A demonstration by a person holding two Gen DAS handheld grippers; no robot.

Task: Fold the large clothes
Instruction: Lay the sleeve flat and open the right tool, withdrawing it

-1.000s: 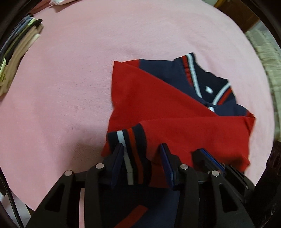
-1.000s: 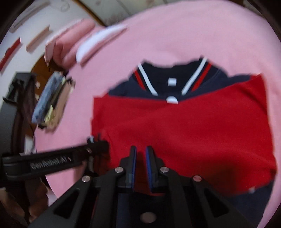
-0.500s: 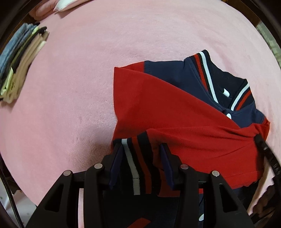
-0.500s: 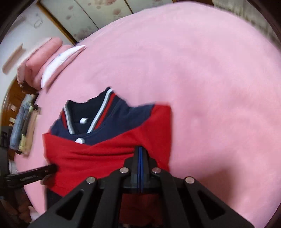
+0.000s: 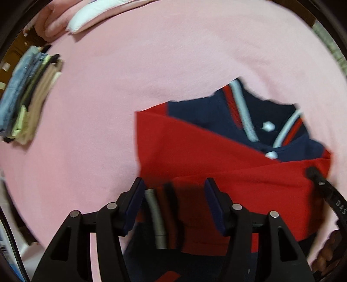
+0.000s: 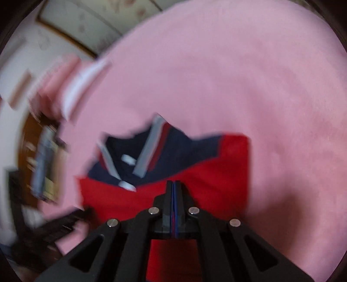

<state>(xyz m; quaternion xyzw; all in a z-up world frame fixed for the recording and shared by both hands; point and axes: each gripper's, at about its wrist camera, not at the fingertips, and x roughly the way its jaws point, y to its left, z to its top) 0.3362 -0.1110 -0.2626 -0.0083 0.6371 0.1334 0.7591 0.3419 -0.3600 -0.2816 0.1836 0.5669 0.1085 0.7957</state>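
The left gripper (image 5: 173, 195) has spread its fingers wider than half a second ago, and the striped cuff (image 5: 159, 217) that sat snug between them now hangs loose in the gap, not pinched. The right gripper (image 6: 173, 191) was pressed tight shut half a second ago and it looks the same now, with only a thin blue line between its two fingers. Red cloth lies right under and in front of its tips, but the picture is too blurry to tell if any cloth is caught between them. The polo shirt (image 5: 195, 147) is red and navy and lies partly folded on the pink blanket (image 5: 108, 108). Its red part is folded over the body, and its navy collar (image 5: 266, 115) with red and white stripes points away from both grippers. In the left view the shirt fills the lower right side, and the tip of the right gripper shows at the shirt's right edge. In the right view the shirt (image 6: 195, 177) sits in the middle, just past the shut fingers. A stack of folded clothes (image 5: 28, 95) lies well apart from the shirt near the left edge of the blanket. A pink and white pillow (image 5: 86, 15) rests at the far side.
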